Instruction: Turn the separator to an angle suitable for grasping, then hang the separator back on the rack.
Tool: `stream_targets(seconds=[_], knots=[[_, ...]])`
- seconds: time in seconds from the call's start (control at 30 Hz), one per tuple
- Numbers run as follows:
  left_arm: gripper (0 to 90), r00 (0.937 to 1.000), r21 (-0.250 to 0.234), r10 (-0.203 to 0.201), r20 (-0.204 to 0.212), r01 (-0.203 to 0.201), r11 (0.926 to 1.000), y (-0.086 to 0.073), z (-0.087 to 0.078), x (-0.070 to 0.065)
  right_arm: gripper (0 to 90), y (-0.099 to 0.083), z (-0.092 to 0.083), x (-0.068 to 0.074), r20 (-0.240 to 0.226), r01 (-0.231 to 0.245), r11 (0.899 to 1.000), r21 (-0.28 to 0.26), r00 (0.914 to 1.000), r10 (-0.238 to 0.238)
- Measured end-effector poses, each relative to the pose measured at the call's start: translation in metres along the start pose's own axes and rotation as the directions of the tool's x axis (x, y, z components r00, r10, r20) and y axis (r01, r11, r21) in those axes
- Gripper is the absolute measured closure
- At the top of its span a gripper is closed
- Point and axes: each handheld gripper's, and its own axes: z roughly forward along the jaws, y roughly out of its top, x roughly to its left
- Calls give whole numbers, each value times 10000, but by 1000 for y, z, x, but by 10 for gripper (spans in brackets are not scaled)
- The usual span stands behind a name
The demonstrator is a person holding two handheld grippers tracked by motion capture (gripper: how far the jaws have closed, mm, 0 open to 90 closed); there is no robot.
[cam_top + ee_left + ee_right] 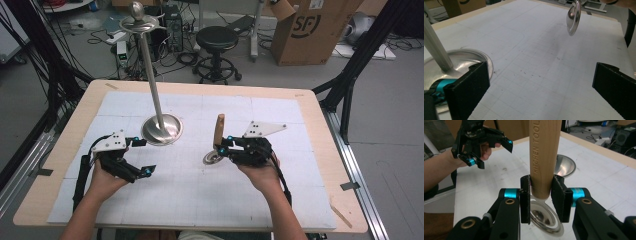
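Your right gripper [541, 195] pinches the wooden handle [544, 155] of a ladle [216, 145], upright, bowl near the tabletop [320, 125], right of the metal stand [161, 129]. Left gripper [137, 157] jaws spread, empty, beside the stand's base. Likely next: lift and hang it on the stand.

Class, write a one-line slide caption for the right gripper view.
Right hand-held gripper clamps a wooden utensil handle upright, its metal head below.

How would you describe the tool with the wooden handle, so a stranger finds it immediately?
On the white mat, right of the tall metal stand, the right gripper clamps a wooden handle held upright. It reads "KITCHEN TOOL" and ends below in a shiny round metal ring.
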Motion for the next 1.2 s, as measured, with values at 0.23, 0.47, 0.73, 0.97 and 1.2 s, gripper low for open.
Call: stream_targets(seconds=[0.23, 0.47, 0.73, 0.97, 1.2], knots=[[17, 10000, -267, -46, 24, 47, 9996, 1, -2, 4, 705, 14, 2, -2, -157, 68, 10000, 51, 9999, -67], [17, 9999, -123, -72, 86, 73, 9999, 0, -2, 2, 704, 29, 6, -4, -254, 156, 9999, 13, 9996, -156], [17, 9999, -200, -65, 84, 67, 9998, 0, -5, 3, 704, 38, 17, -8, -477, 219, 9997, 91, 9986, -214], [16, 9999, -283, -85, 109, 88, 9996, 1, -4, 3, 704, 52, 20, -14, -584, 219, 9998, 25, 9981, -217], [16, 10000, -175, -9, 79, 11, 9998, 1, -6, 1, 704, 78, 25, -16, -741, 605, 9981, -118, 9954, -612]])
